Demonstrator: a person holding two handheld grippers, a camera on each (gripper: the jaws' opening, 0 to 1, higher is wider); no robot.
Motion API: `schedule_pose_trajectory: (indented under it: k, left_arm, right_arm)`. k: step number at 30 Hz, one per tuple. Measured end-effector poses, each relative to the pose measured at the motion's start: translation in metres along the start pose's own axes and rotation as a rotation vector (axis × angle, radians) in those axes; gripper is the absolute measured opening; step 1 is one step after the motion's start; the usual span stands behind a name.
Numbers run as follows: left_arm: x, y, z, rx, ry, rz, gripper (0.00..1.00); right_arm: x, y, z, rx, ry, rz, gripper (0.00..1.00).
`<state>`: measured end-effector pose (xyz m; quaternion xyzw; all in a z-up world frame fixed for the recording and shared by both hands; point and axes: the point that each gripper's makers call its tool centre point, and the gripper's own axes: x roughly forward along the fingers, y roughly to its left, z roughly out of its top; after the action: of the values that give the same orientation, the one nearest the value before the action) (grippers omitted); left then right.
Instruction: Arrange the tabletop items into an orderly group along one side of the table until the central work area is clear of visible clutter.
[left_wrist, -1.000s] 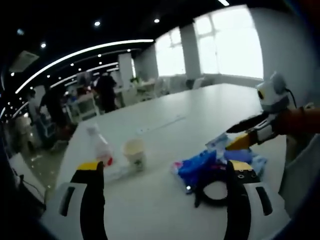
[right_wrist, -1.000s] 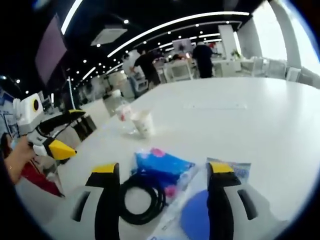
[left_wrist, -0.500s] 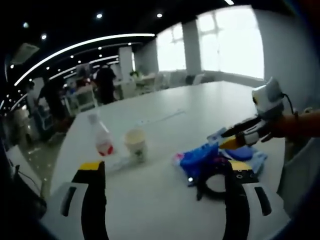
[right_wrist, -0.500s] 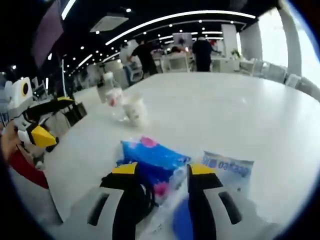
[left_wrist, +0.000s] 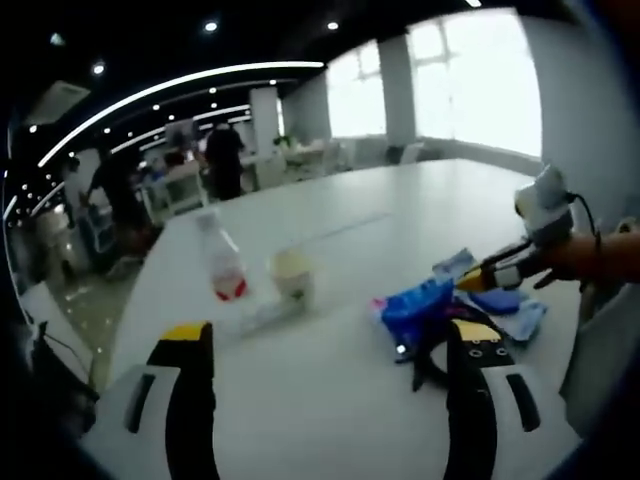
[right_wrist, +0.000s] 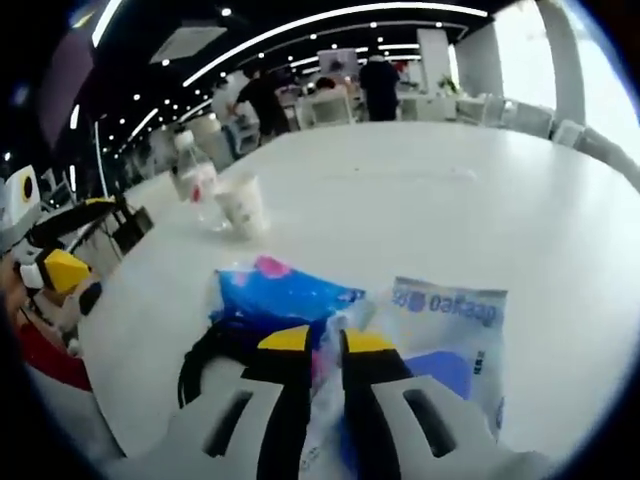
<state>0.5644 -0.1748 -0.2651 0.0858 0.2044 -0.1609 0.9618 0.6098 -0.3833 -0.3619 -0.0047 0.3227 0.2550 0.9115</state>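
**Right jaws pinch at the packets, left stands spread**

We have the right hand-held gripper (right_wrist: 318, 342) low over the pile, jaws pressed nearly together where the blue packet (right_wrist: 270, 295) meets the pale wipes pouch (right_wrist: 445, 330); something thin looks nipped between them, though we cannot tell which wrapper it is. Just left of the jaws lies the black cable coil (right_wrist: 205, 352), tucked partly under the blue packet. From the left gripper view, the left hand-held gripper (left_wrist: 325, 340) hangs spread above bare tabletop (left_wrist: 320, 400), gripping nothing.

Farther off on the left sit the water bottle (right_wrist: 195, 182) and the paper cup (right_wrist: 243, 206), just beside each other, well apart from the pile.

Our judgement for this step: we lift gently and check the film holds, because a slick wrapper may slip. We keep the pull low and steady so the coil does not drag along. The bottle and cup side looks a sensible gathering line.
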Motion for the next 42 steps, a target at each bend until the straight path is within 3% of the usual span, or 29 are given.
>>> schedule_pose_trajectory:
  k: [7,10,20,22,24,28,32,35,39,42]
  left_arm:
    - [0.001,-0.002,0.0,0.004,0.0,-0.007,0.91]
    - [0.003,-0.002,-0.006,-0.036,0.019,-0.017,0.89]
    - [0.004,-0.002,-0.008,-0.038,0.017,-0.01,0.85]
    - [0.004,0.001,-0.009,0.008,0.032,0.019,0.87]
    - [0.005,-0.001,-0.01,0.054,0.039,0.025,0.87]
    - [0.006,-0.005,-0.01,0.043,0.039,0.006,0.85]
    - [0.008,-0.009,-0.011,0.026,0.039,-0.009,0.84]
    - [0.009,-0.013,-0.013,-0.001,0.046,-0.026,0.8]
    - [0.009,-0.014,-0.014,0.018,0.054,-0.024,0.79]
    - [0.009,-0.015,-0.013,0.027,0.044,-0.026,0.79]
  right_arm:
    - [-0.001,0.0,0.002,0.042,-0.004,0.008,0.01]
    - [-0.004,0.006,0.011,0.126,-0.036,0.043,0.01]
    - [-0.013,0.013,0.032,0.164,-0.107,0.07,0.01]
    - [-0.016,0.012,0.039,0.192,-0.133,0.065,0.01]
    - [-0.019,0.008,0.047,0.184,-0.169,0.045,0.01]
    - [-0.029,0.009,0.065,0.21,-0.225,0.045,0.01]
    - [-0.034,0.012,0.074,0.183,-0.242,0.049,0.01]
    - [-0.04,0.012,0.08,0.211,-0.267,0.054,0.01]
    - [-0.051,0.01,0.095,0.205,-0.331,0.048,0.01]
    - [-0.057,0.009,0.1,0.202,-0.34,0.053,0.01]
